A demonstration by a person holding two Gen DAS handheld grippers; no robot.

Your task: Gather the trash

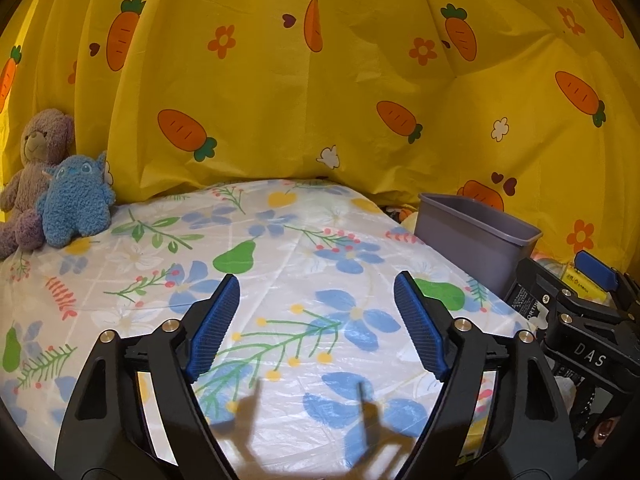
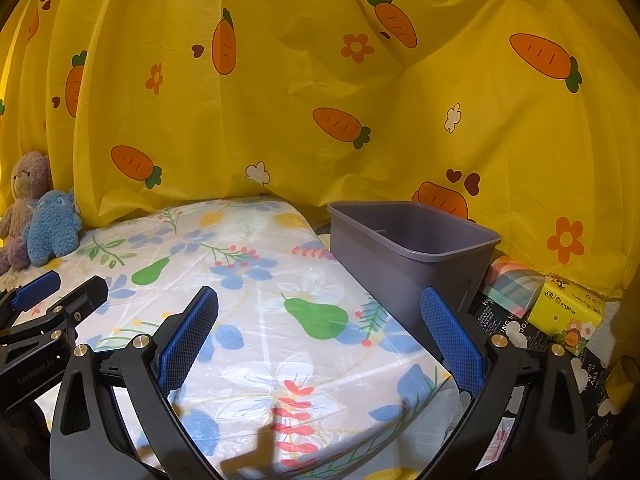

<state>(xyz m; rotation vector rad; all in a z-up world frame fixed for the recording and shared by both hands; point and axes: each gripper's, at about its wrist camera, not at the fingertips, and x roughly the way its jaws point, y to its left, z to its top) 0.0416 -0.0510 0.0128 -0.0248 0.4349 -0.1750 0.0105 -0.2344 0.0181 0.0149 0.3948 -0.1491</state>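
Note:
A grey plastic bin (image 2: 408, 256) stands at the right edge of the flowered table cover (image 2: 256, 320); the part of its inside that I see holds nothing. In the left wrist view the bin (image 1: 476, 240) sits to the far right. My left gripper (image 1: 316, 324) hovers over the table cover (image 1: 280, 264), open, with nothing between its blue pads (image 1: 214, 328). My right gripper (image 2: 320, 340) is open too, its right finger (image 2: 452, 340) just in front of the bin's near wall. Each gripper shows at the edge of the other's view. I see no loose trash on the cover.
Two plush toys, a mauve bear (image 1: 36, 176) and a blue monster (image 1: 76, 200), sit at the table's back left. A yellow carrot-print curtain (image 1: 320, 80) hangs behind. Right of the bin lie a yellow tissue pack (image 2: 568, 312), a pastel pack (image 2: 516, 284) and black printed packaging (image 2: 516, 332).

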